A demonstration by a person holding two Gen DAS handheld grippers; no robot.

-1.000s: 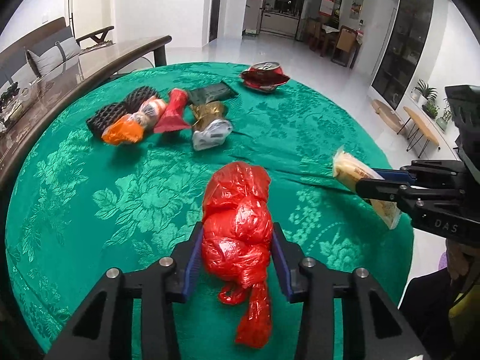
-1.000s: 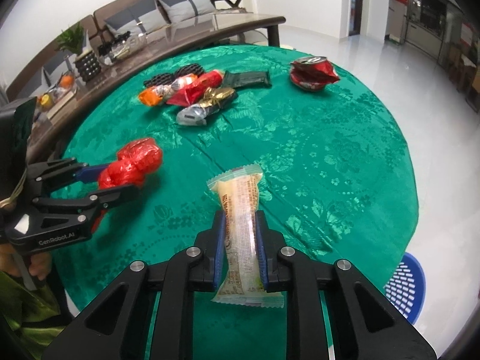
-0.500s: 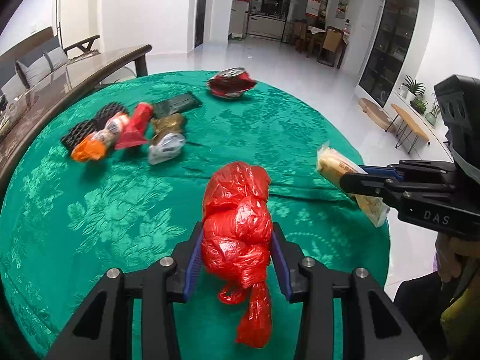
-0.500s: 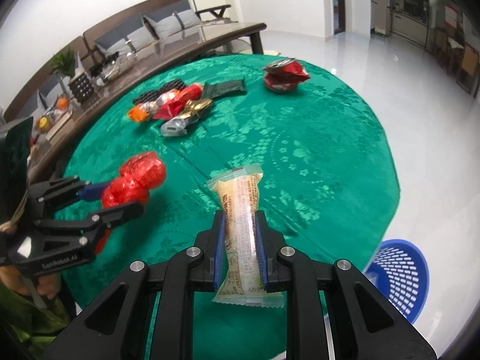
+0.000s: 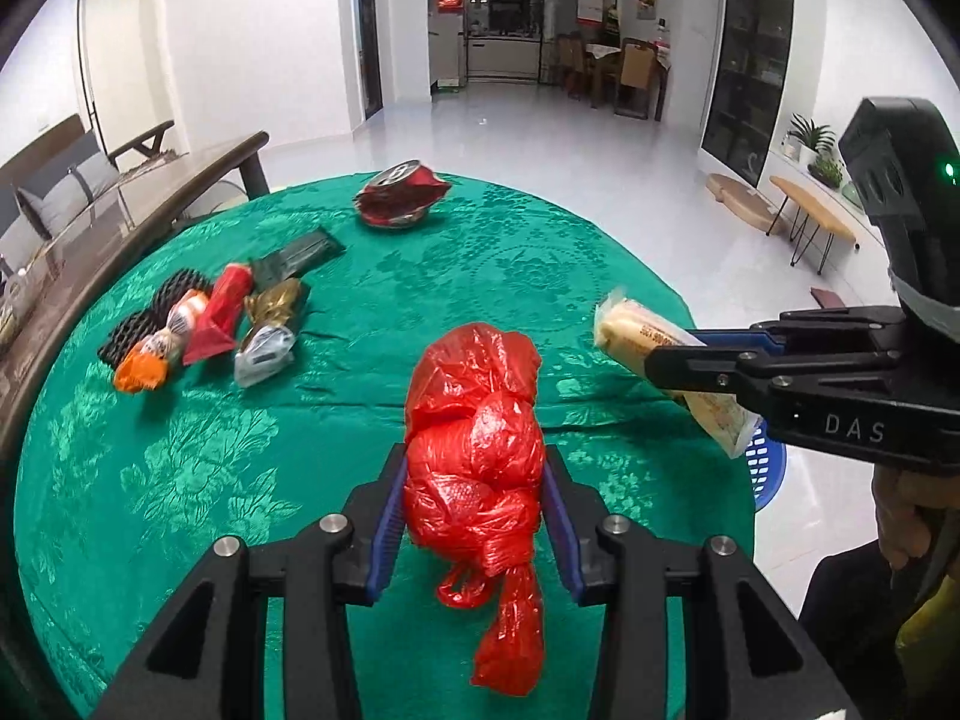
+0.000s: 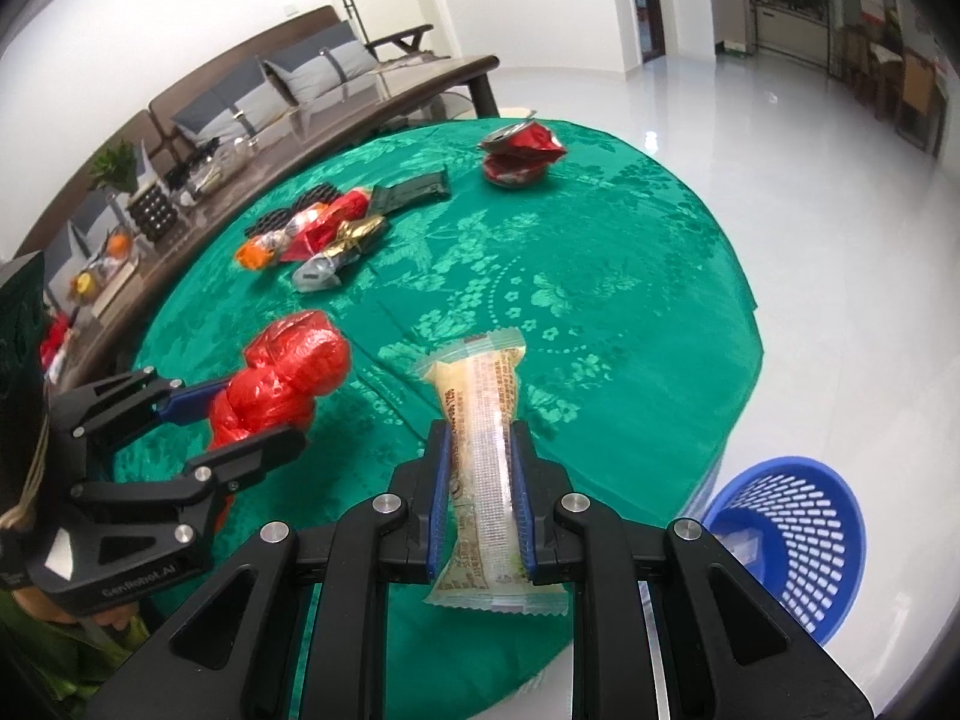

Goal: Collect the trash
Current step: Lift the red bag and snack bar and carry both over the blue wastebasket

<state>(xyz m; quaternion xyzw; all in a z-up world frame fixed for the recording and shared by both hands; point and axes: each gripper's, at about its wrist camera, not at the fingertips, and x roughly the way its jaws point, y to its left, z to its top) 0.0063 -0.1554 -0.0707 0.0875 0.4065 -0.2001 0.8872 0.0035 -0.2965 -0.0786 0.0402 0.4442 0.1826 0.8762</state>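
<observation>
My left gripper (image 5: 474, 480) is shut on a knotted red plastic bag (image 5: 477, 438) and holds it above the green tablecloth (image 5: 180, 450). It also shows in the right wrist view (image 6: 279, 384). My right gripper (image 6: 480, 462) is shut on a pale yellow snack packet (image 6: 483, 450), held above the table near its right edge. The packet also shows in the left wrist view (image 5: 636, 336). A blue mesh bin (image 6: 792, 534) stands on the floor below the table's right edge.
A pile of wrappers (image 5: 210, 324) lies on the table's left side, with a dark wrapper (image 5: 300, 252) behind it. A crushed red can (image 5: 399, 195) lies at the far edge. A dark wooden table (image 6: 360, 114) and a sofa stand beyond.
Both grippers have pulled back and swung toward the table's right edge with their loads. The blue bin has come into view on the floor.
</observation>
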